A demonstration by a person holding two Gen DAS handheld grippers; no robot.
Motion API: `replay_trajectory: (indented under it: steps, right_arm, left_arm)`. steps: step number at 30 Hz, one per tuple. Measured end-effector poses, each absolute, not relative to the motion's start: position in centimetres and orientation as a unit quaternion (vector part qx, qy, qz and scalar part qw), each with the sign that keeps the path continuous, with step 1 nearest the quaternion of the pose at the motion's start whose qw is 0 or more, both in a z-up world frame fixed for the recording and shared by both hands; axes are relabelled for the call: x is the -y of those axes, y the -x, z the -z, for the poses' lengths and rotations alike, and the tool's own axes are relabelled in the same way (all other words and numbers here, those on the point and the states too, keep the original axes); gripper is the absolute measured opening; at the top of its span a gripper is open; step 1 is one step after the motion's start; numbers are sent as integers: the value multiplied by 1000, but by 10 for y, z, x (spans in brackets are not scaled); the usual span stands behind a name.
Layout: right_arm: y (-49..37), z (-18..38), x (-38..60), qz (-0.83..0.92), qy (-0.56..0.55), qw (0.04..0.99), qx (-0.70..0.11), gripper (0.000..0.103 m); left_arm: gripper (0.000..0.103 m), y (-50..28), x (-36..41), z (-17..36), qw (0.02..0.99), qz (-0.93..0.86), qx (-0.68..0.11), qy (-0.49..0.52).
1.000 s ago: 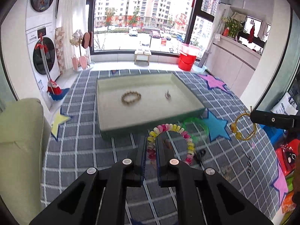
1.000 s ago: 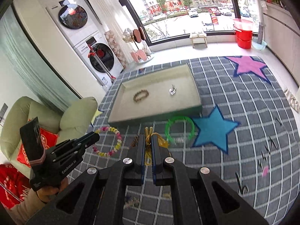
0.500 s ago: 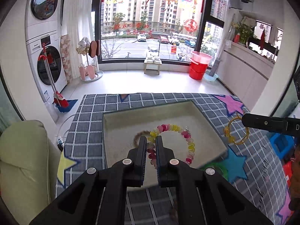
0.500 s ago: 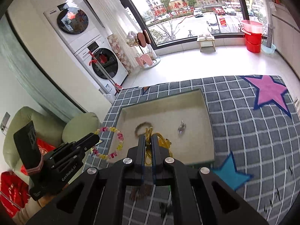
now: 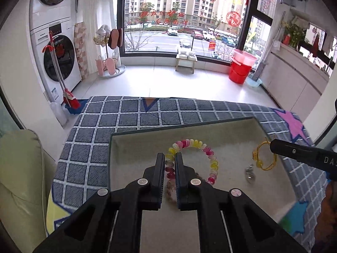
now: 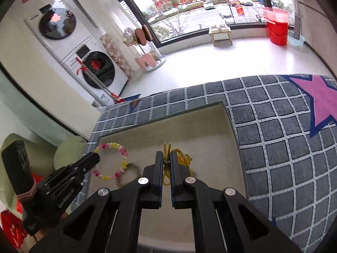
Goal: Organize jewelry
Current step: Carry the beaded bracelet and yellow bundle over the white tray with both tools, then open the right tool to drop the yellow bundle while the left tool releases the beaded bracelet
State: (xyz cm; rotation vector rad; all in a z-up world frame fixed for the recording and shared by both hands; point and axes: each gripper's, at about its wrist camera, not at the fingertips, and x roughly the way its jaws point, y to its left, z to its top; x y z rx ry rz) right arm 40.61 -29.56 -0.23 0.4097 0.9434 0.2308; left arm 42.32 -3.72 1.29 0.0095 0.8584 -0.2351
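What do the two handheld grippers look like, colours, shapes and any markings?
Both are matte black plastic. The left gripper and right gripper each have two flat, narrow jaws on angular arms with triangular cut-outs and silver round screw heads. From the right wrist view, the left one's side carries white "GenRobot.AI" lettering, and a pinkish band wraps its handle.

The right gripper is clamped on a yellow bracelet above the beige tray. At nine o'clock, the left gripper grips a pink-and-yellow beaded bracelet. A pink star marks the checked rug at two o'clock.
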Motion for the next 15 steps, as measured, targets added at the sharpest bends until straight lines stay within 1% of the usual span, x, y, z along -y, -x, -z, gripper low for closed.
replay_trajectory:
  steps: [5,15]
  right_arm:
    - [-414,31,309,-85,-203,858,-464,6]
    - [-415,50,316,-73,-205,845,-488,7]
  left_arm:
    - [23,-432,49,5,897,105,-429,-31]
    - [24,-433,57,21,888,87,-448,-62]
